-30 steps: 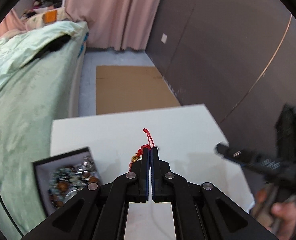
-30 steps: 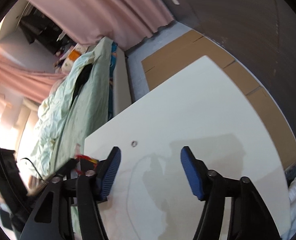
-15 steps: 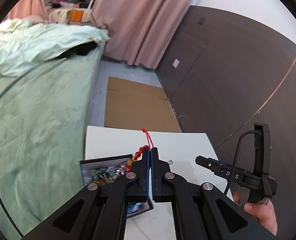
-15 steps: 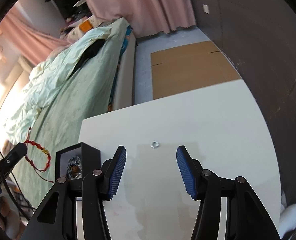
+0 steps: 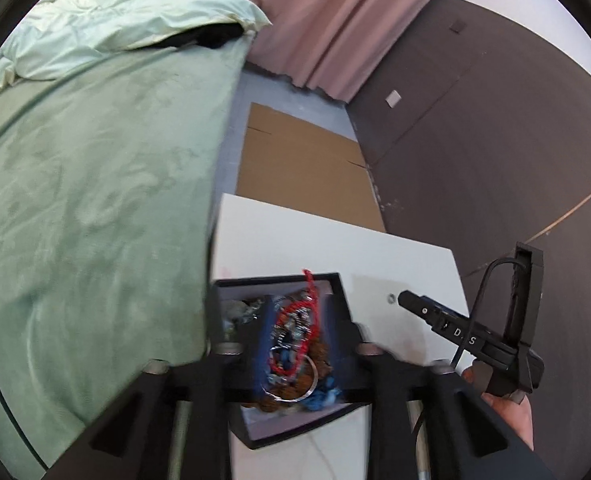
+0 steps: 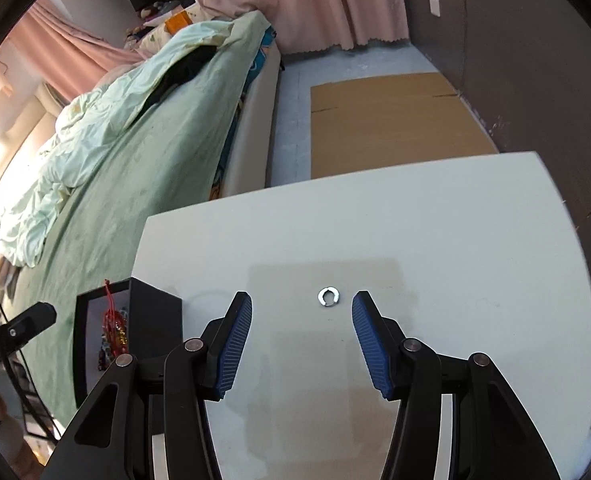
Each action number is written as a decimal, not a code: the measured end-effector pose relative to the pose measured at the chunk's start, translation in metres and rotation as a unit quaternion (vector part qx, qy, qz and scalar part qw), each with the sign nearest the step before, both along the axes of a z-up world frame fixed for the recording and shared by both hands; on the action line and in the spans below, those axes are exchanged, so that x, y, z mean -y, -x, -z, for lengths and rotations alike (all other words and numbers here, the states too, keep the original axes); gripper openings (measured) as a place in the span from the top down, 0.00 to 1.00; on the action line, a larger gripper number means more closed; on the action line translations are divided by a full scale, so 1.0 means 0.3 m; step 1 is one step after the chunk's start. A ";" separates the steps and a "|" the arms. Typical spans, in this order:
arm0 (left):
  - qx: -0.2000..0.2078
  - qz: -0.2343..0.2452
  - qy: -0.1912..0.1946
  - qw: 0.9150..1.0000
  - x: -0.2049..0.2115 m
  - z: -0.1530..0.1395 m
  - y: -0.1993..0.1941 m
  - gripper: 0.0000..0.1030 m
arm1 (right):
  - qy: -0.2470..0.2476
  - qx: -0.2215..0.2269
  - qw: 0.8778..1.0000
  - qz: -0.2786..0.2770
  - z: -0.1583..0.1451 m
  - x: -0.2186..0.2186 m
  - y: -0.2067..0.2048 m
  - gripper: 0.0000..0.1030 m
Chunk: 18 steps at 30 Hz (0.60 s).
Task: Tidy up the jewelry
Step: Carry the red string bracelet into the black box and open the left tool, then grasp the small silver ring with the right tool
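Note:
The black jewelry box (image 5: 279,284) stands at the left edge of the white table (image 5: 303,236), with several bead pieces inside. My left gripper (image 5: 299,336) hangs blurred above it, its jaws opening. A red bead bracelet (image 5: 299,320) shows between them over the box, and neither pad touches it. In the right wrist view the red bracelet (image 6: 113,320) sits inside the box (image 6: 151,320), apart from the left gripper (image 6: 31,322). A small silver ring (image 6: 328,297) lies on the table (image 6: 455,240) just ahead of my right gripper (image 6: 301,336), which is open and holds nothing.
A bed with a pale green cover (image 6: 115,184) runs along the table's left side. Brown cardboard (image 6: 391,120) lies on the floor beyond the table. A dark wall (image 5: 495,140) stands to the right. A hand (image 5: 507,412) holds the right gripper (image 5: 455,328).
The left jaws have gone from shut on the red bracelet to apart, and the bracelet has dropped into the box. The right gripper has swung round toward the silver ring.

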<state>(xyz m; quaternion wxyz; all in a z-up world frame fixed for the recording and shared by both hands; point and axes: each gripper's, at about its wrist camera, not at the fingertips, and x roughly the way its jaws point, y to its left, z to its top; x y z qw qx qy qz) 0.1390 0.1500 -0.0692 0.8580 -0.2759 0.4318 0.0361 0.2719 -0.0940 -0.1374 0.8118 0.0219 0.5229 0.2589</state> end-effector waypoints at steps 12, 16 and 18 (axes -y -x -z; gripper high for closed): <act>0.011 -0.040 -0.008 0.999 -0.077 -0.010 -0.005 0.40 | 0.086 0.017 0.996 -0.012 0.060 -0.064 -0.034 0.68; 0.009 -0.046 -0.004 0.999 -0.089 -0.008 -0.010 0.40 | 0.122 0.036 0.992 -0.021 0.059 -0.089 -0.031 0.72; 0.007 -0.048 -0.002 0.999 -0.091 -0.004 -0.012 0.40 | 0.147 0.049 0.987 -0.035 0.058 -0.111 -0.015 0.81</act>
